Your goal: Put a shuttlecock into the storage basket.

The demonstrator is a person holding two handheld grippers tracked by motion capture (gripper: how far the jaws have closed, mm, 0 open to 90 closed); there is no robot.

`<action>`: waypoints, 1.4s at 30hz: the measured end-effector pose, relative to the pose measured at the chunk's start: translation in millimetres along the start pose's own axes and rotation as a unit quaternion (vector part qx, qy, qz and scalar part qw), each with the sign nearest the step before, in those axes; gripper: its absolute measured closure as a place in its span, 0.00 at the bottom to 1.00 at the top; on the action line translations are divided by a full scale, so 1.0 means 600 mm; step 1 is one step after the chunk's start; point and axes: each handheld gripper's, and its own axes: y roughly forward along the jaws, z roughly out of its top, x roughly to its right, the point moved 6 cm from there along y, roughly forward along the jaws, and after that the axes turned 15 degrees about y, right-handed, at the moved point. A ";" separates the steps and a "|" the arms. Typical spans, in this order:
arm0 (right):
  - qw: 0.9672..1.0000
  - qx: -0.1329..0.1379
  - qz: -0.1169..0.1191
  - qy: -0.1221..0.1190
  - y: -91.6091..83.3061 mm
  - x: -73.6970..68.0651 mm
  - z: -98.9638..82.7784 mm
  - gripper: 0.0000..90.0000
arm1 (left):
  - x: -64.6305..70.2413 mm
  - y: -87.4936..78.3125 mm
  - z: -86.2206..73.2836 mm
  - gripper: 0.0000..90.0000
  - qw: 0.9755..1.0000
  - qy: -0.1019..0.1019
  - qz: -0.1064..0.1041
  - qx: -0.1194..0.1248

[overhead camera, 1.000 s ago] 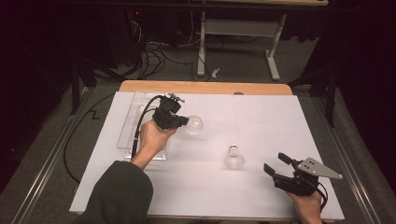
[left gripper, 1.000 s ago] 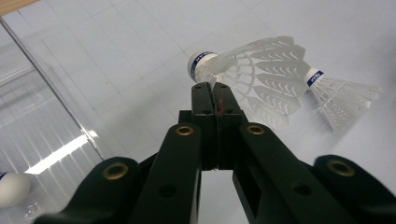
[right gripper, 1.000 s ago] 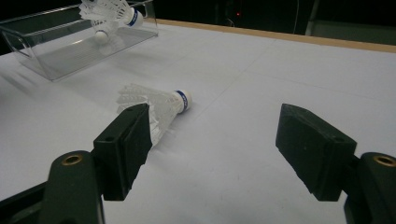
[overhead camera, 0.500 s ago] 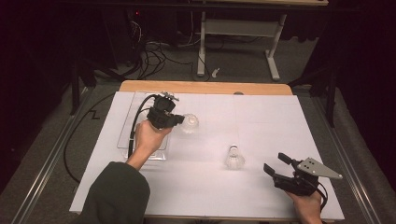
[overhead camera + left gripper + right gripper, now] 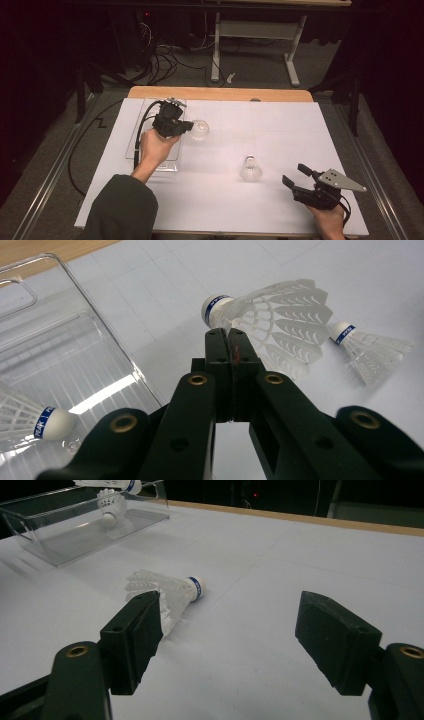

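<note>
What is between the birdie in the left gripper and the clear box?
Nothing visible. The left gripper pinches the birdie by its feathers beside the box, with bare table between. One birdie already lies inside.

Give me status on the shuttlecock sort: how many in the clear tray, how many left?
Done: one shuttlecock lies in the clear tray. In hand: the left gripper is shut on the feathers of a second shuttlecock, beside the tray. Left: a third shuttlecock lies on the white table; the right gripper is open near it.
</note>
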 end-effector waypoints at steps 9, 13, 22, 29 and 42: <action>1.000 0.000 0.000 0.000 0.000 0.000 0.000 0.30 | -0.008 -0.012 -0.011 1.00 1.000 -0.008 0.007 0.009; 1.000 0.000 0.000 -0.001 0.000 0.000 0.000 0.30 | -0.011 -0.016 -0.014 1.00 1.000 -0.009 0.010 0.010; 1.000 0.000 0.000 0.000 0.000 0.000 0.000 0.30 | -0.017 -0.025 -0.023 1.00 1.000 -0.014 0.014 0.014; 1.000 -0.001 0.000 -0.001 0.001 0.000 0.000 0.30 | -0.024 -0.032 -0.031 1.00 0.999 -0.022 0.018 0.019; 1.000 -0.002 0.000 -0.001 0.001 -0.001 -0.001 0.30 | -0.036 -0.050 -0.045 1.00 0.999 -0.030 0.029 0.026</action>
